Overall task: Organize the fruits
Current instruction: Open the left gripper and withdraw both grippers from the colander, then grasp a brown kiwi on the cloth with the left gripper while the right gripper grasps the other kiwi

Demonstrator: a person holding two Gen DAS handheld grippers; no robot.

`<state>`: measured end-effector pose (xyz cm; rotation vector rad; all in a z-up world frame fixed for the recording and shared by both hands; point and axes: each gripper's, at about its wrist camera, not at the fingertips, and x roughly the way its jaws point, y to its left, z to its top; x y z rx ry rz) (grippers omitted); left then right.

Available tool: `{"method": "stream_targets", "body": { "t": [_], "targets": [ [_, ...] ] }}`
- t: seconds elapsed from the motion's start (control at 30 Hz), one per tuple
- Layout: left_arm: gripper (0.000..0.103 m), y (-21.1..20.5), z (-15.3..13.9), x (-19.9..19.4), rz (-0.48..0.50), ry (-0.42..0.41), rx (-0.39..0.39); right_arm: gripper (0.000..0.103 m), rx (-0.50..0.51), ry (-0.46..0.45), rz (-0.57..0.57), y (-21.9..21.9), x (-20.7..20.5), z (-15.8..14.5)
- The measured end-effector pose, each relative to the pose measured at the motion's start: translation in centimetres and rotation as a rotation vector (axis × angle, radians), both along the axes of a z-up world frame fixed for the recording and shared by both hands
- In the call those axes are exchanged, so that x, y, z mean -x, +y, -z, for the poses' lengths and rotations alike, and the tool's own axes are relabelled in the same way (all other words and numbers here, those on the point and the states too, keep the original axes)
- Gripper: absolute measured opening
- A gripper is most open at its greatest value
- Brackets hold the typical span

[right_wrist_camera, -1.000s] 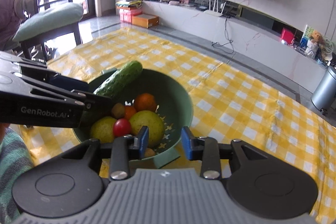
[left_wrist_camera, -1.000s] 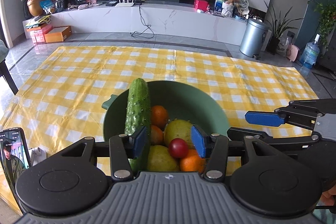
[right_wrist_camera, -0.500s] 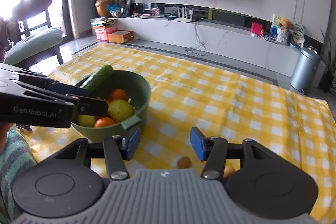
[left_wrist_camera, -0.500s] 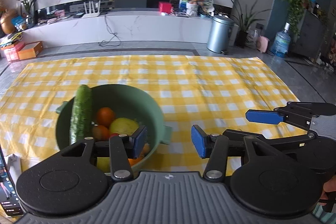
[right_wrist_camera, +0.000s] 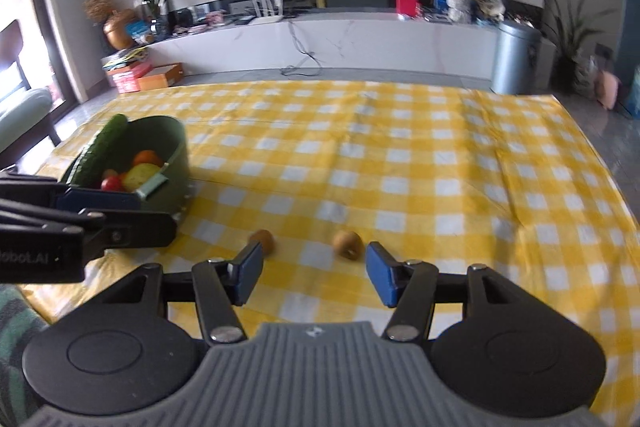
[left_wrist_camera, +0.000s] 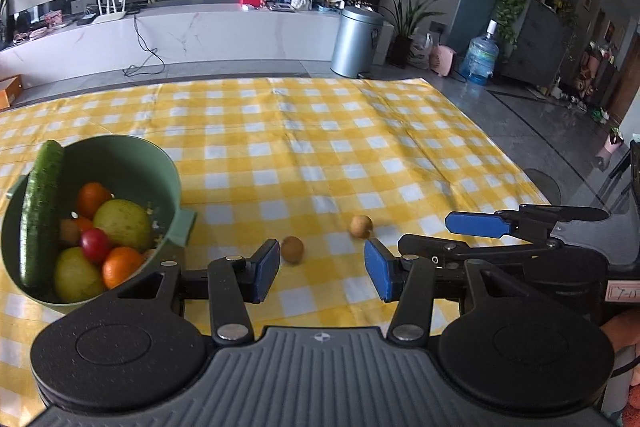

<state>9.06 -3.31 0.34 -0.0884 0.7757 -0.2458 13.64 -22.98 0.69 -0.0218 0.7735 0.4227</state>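
Both views have swung off the green bowl (left_wrist_camera: pixel 176 195) (now left, full of fruit) to two small brown fruits (right_wrist_camera: pixel 347 244) loose on the yellow checked cloth (left_wrist_camera: pixel 320 131). Right gripper (right_wrist_camera: pixel 312 273) jaws have just been opening, empty; left gripper (left_wrist_camera: pixel 322 273) half-wide, empty.

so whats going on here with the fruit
A person holds a gripper in each hand over a yellow checked cloth. A green bowl on it holds a cucumber and round fruit. Two small brown fruits lie loose on the cloth. The left gripper is open and empty. The right gripper has just been opening, empty too, with both loose fruits just ahead of it.
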Motion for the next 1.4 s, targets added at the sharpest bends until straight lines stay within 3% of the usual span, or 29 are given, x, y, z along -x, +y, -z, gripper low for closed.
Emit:
{"method": "stream_targets", "body": {
  "t": [0.1, 0.23, 0.57, 0.67, 0.77, 0.83, 1.03, 1.2, 1.4],
  "targets": [
    [0.058, -0.4, 0.6, -0.1, 0.006, 0.012, 0.006, 0.055, -0.02, 0.046, 0.041, -0.9, -0.6, 1.0],
    [0.058, -0.6, 1.4, -0.5, -0.003, 0.019, -0.001, 0.064, -0.004, 0.054, 0.075, -0.7, -1.1, 1.7],
    [0.057, -0.1, 3.5, -2.1, -0.02, 0.076, 0.034, 0.064, 0.005, 0.114, 0.109, -0.4, -2.6, 3.3],
    [0.052, 0.1, 4.3, -2.5, -0.01, 0.101, 0.052, 0.064, -0.015, 0.126, 0.11, -0.3, -3.0, 3.7],
    [0.046, 0.4, 5.1, -2.8, 0.001, 0.114, 0.062, 0.059, -0.013, 0.148, 0.127, -0.2, -3.5, 4.1],
    [0.042, 0.4, 5.6, -3.2, 0.01, 0.119, 0.065, 0.046, -0.028, 0.177, 0.145, -0.5, -4.0, 4.5],
    [0.042, -0.1, 7.1, -4.6, -0.005, 0.107, 0.024, 0.034, -0.095, 0.196, 0.163, -0.7, -5.0, 5.1],
    [0.042, 0.0, 8.3, -5.7, -0.041, 0.098, -0.016, 0.033, -0.119, 0.203, 0.155, -0.1, -6.0, 5.7],
    [0.042, 0.3, 9.1, -6.3, -0.053, 0.088, -0.006, 0.033, -0.148, 0.208, 0.179, 0.2, -7.2, 6.3]
  ]
}}
